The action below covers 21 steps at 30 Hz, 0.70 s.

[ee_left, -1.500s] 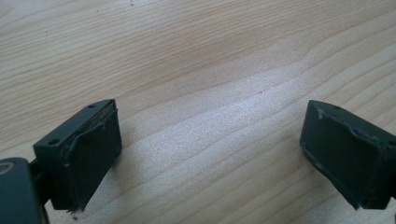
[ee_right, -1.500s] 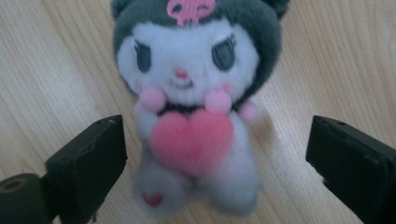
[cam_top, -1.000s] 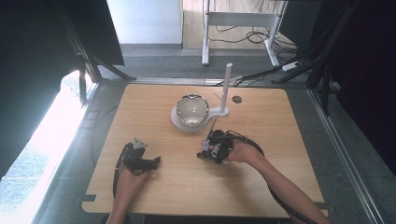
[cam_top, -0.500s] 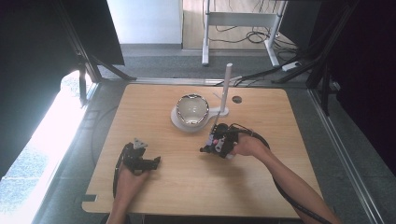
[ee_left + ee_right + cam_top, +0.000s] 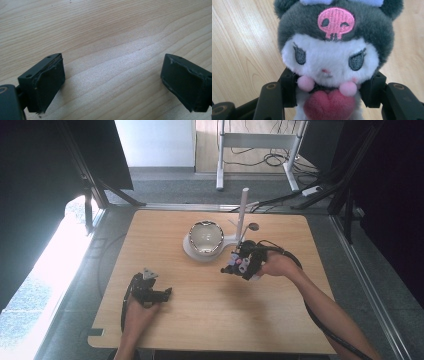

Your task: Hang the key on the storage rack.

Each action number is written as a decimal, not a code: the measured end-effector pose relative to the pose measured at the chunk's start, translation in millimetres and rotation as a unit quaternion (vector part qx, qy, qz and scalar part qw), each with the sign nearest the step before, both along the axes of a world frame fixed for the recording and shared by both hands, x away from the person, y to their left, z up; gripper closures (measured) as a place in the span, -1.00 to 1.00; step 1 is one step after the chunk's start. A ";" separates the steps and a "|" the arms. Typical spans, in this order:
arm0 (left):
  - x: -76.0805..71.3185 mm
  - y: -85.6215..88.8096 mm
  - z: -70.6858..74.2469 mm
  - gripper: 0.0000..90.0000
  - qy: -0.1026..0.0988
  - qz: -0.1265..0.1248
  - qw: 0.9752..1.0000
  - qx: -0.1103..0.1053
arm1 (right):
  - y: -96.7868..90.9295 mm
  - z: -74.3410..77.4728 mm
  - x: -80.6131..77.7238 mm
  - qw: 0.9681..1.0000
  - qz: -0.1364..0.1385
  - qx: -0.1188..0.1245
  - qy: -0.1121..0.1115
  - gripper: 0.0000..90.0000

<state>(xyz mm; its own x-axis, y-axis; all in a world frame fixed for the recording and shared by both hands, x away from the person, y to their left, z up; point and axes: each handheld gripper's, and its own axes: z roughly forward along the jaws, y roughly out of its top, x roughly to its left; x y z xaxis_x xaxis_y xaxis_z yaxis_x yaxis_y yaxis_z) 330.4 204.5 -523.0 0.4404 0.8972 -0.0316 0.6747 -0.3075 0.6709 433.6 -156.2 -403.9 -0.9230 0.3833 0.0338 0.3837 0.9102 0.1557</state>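
A small plush toy (image 5: 332, 60) with a dark grey hood, a pink skull patch, a white face and a pink heart sits squeezed between the jaws of my right gripper (image 5: 332, 92). In the high view that right gripper (image 5: 239, 264) holds the plush toy (image 5: 235, 265) above the table's middle right, just in front of the bowl. My left gripper (image 5: 161, 292) rests near the front left of the table. Its black pads (image 5: 47, 85) stand wide apart over bare wood, nothing between them.
A shiny metal bowl (image 5: 205, 236) sits on a white base (image 5: 190, 251) at the table's back middle, with a white upright post (image 5: 243, 210) beside it. A small dark disc (image 5: 253, 226) lies behind. The wooden table (image 5: 200, 320) has free room in front.
My right gripper with the plush has moved away from me and to the right, closer to the bowl's stand. The left gripper has stayed put.
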 end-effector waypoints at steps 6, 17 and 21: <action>0.1 0.1 0.0 -0.88 -0.001 0.000 1.000 0.002 | -10.9 16.7 9.1 1.000 -0.012 0.009 -0.004 -0.05; 0.1 0.0 0.0 -0.88 -0.001 0.000 1.000 0.001 | -31.8 42.4 27.8 0.999 -0.039 0.019 -0.017 -0.05; 0.2 0.1 0.0 -0.88 -0.001 0.000 1.000 0.001 | -42.1 51.9 36.2 0.998 -0.055 0.017 -0.030 -0.05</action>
<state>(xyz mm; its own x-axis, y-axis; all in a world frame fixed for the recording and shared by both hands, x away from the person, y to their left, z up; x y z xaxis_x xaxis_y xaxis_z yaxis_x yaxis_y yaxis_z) 330.6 204.6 -523.0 0.4411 0.8970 -0.0283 0.6731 -0.3098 0.6716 469.8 -198.3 -352.0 -0.8762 0.4819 -0.0048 0.4701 0.8570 0.2112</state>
